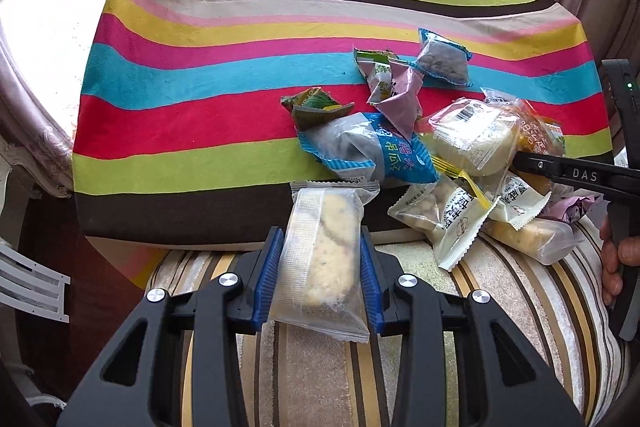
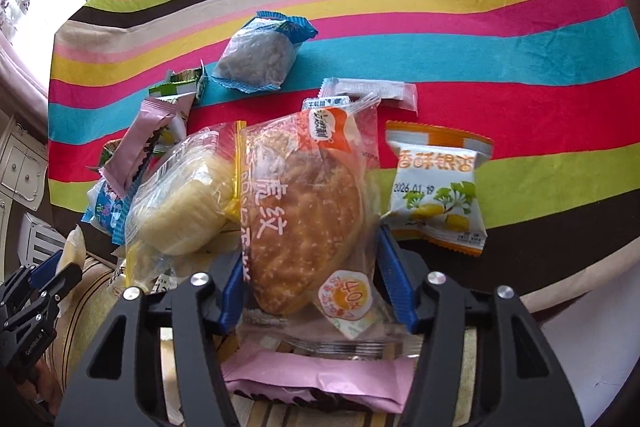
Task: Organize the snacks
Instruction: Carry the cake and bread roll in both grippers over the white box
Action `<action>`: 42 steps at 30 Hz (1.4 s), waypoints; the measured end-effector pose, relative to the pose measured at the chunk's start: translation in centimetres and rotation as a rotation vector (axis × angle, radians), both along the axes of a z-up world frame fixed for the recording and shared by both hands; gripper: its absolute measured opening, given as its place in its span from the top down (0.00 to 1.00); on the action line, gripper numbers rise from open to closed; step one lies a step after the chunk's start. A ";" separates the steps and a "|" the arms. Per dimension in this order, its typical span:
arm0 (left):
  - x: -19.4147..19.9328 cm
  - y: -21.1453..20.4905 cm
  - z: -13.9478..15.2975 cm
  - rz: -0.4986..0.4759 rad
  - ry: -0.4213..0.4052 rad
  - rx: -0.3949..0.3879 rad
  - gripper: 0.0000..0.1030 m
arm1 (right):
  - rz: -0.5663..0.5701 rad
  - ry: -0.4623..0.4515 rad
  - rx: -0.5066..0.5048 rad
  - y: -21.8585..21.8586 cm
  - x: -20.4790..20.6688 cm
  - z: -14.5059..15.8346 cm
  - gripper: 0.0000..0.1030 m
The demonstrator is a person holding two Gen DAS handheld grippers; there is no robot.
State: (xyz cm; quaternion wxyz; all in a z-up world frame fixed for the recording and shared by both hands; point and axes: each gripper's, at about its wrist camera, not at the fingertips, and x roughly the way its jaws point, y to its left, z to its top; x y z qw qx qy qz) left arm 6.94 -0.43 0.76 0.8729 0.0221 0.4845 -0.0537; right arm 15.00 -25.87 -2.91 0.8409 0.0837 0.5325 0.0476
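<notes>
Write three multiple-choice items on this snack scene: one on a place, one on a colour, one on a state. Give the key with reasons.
1. Where does the ginkgo-print packet lie, in the right wrist view?
A. right of the bread packet
B. under it
C. in the left claw

2. What colour are the claw pads?
A. red
B. blue
C. yellow

3. What is the left claw doing?
A. hanging open and bare
B. clamped on a clear-wrapped cake
C. pressing the cloth

Key: 1 A, it sits beside the bread packet on the striped cloth; 2 B, the pads show blue; 3 B, both pads press the clear-wrapped cake.
</notes>
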 end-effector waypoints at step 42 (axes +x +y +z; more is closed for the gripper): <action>-2.7 -26.3 5.1 -0.359 -0.126 0.203 0.66 | -0.303 -0.265 0.317 -17.5 -14.1 4.5 0.57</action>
